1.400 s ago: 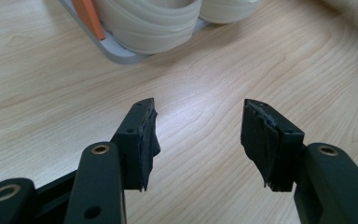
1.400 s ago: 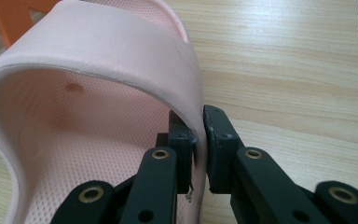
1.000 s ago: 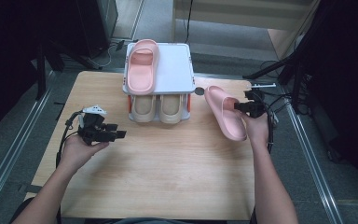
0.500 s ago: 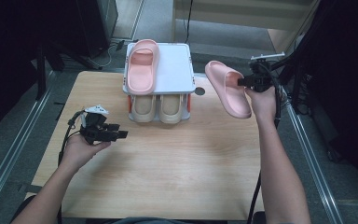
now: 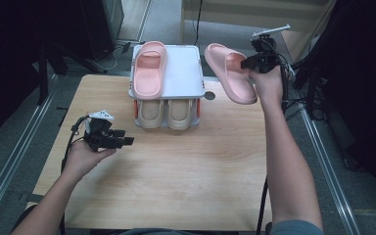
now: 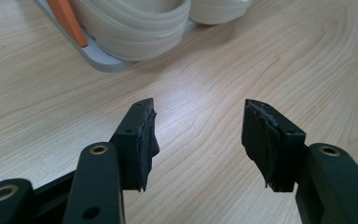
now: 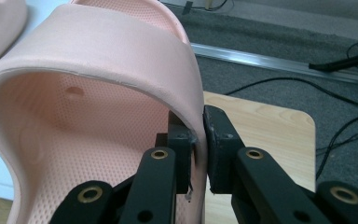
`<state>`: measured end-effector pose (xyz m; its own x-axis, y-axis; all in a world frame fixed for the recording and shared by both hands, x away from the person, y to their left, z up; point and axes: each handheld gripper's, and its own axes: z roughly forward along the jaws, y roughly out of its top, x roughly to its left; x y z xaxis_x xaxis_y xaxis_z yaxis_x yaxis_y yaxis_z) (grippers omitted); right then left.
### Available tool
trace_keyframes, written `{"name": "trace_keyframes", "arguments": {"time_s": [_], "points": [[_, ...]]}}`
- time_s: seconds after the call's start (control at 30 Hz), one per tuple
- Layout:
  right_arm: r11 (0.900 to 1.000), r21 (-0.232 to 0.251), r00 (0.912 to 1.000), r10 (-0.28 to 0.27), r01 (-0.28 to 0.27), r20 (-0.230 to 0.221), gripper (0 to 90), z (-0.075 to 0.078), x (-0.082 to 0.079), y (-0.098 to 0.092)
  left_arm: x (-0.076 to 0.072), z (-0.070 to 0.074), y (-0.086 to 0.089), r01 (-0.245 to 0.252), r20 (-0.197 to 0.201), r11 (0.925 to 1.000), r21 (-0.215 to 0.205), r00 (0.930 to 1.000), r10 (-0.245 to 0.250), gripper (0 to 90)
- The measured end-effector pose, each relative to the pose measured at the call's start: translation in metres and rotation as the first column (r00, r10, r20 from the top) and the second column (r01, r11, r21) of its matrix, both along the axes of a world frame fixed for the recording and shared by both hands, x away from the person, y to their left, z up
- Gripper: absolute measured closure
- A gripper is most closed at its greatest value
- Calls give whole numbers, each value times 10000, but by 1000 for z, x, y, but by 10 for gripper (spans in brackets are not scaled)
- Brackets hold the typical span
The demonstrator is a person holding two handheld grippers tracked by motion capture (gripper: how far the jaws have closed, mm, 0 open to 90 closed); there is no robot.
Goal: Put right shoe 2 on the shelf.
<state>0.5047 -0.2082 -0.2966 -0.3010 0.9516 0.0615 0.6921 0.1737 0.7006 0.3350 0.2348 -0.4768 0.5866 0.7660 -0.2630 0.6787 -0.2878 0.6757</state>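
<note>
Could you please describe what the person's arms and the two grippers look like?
Both forearms are bare; no sleeves show. Each gripper, left and right, is black with two flat padded jaws, brass-ringed pivots and a trailing black cable. The left carries a grey three-cornered plate.

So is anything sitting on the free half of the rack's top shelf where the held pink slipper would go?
Nothing visible. The right gripper holds the pink slipper in the air right of the rack. The other pink slipper lies on the top shelf's left half; the right half is bare.
</note>
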Motion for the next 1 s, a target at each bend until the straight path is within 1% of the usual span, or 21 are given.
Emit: {"name": "trace_keyframes", "arguments": {"time_s": [0.03, 0.1, 0.17, 0.23, 0.33, 0.4, 0.57, 0.67, 0.7, 0.8, 0.83, 0.93, 1.0], "points": [[10000, -15, 10000, 60, -60, -8, 829, 0, 2, 5, 1, 0, -1, 53, -76, 10000, 39, 10000, -52, 446], [9999, -65, 9999, 112, -113, -63, 829, -1, 5, 14, 1, 1, -2, 115, 29, 9999, 36, 9999, -115, 446], [9998, -135, 9997, 169, -171, -168, 830, -3, 10, 24, 0, 2, -3, 151, 19, 9999, -57, 9999, -151, 446], [9996, -178, 9997, 204, -207, -135, 831, -6, 15, 34, 0, 2, -4, 236, 30, 9997, -2, 9997, -236, 447], [9996, -146, 9995, 250, -253, -208, 832, -8, 23, 49, 0, 1, -4, 398, 4, 9992, 76, 9992, -398, 446], [9993, -258, 9995, 264, -268, -156, 831, -9, 28, 59, 0, 1, -4, 430, 5, 9991, 68, 9991, -430, 447], [9984, -462, 9991, 297, -311, -301, 829, -15, 43, 85, -1, 2, -5, 499, 34, 9987, -86, 9988, -499, 447], [9982, -518, 9989, 295, -314, -369, 830, -20, 51, 99, 0, 1, -7, 637, -8, 9980, -58, 9980, -637, 446], [9978, -605, 9990, 238, -261, -382, 830, -21, 53, 104, 0, 1, -6, 730, -21, 9973, -40, 9973, -730, 446], [9935, -1105, 9994, 239, -265, -247, 826, -24, 58, 119, 2, 0, -7, 742, -74, 9972, -43, 9972, -743, 446], [9932, -1148, 9996, 185, -208, -211, 824, -25, 59, 123, 2, 0, -7, 745, -79, 9972, -52, 9972, -746, 447], [9955, -939, 9998, 64, -82, -193, 805, -27, 61, 132, 1, 1, -6, 782, -27, 9969, -52, 9969, -782, 446], [9964, -840, 9997, 122, -140, -220, 768, -29, 61, 138, 1, 1, -6, 772, -2, 9970, -77, 9970, -772, 446]]}}
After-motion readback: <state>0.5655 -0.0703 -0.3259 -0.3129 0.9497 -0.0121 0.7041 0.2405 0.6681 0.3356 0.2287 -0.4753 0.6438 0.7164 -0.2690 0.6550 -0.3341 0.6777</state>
